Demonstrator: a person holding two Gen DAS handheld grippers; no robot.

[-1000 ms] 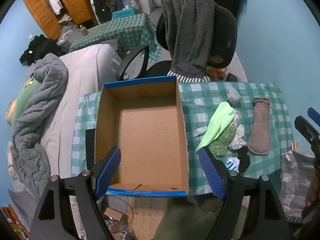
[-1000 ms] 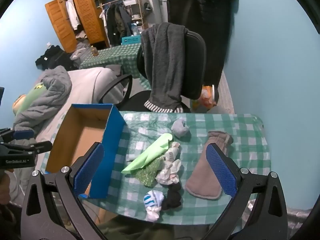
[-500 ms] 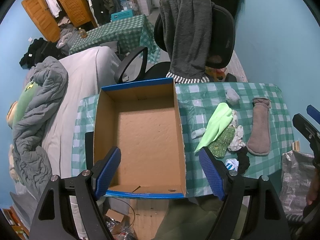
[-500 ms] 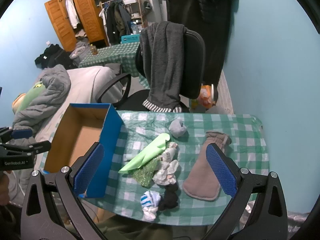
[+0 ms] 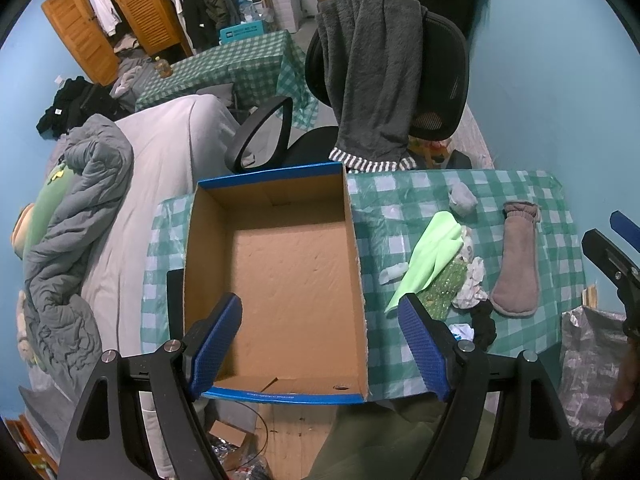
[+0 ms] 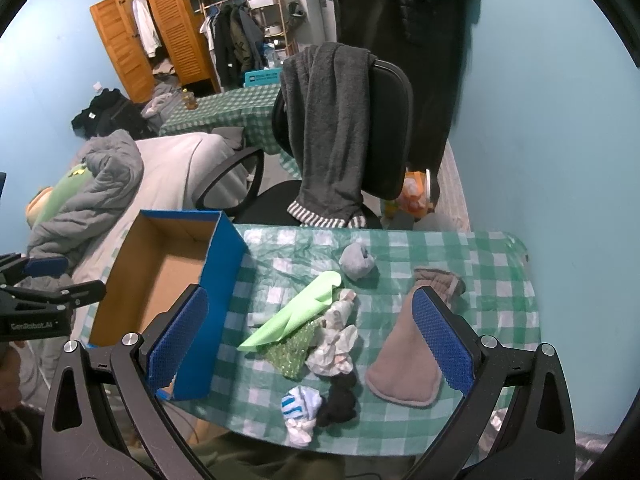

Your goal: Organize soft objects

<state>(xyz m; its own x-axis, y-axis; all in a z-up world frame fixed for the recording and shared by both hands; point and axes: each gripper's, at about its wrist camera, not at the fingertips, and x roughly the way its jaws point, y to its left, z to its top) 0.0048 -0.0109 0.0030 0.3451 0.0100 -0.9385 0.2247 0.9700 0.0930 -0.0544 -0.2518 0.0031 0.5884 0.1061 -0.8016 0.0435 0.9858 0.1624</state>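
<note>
Left gripper [image 5: 320, 344] fingers [image 5: 216, 344] spread above cardboard box [image 5: 276, 264], brown mitten [image 5: 516, 264] right

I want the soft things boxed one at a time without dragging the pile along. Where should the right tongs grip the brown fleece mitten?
Probably at the narrow gathered cuff of the brown fleece mitten, coming straight down from above. It lies flat, apart from the pile, and the cuff is bunched and narrow, well within the open right tongs.
</note>
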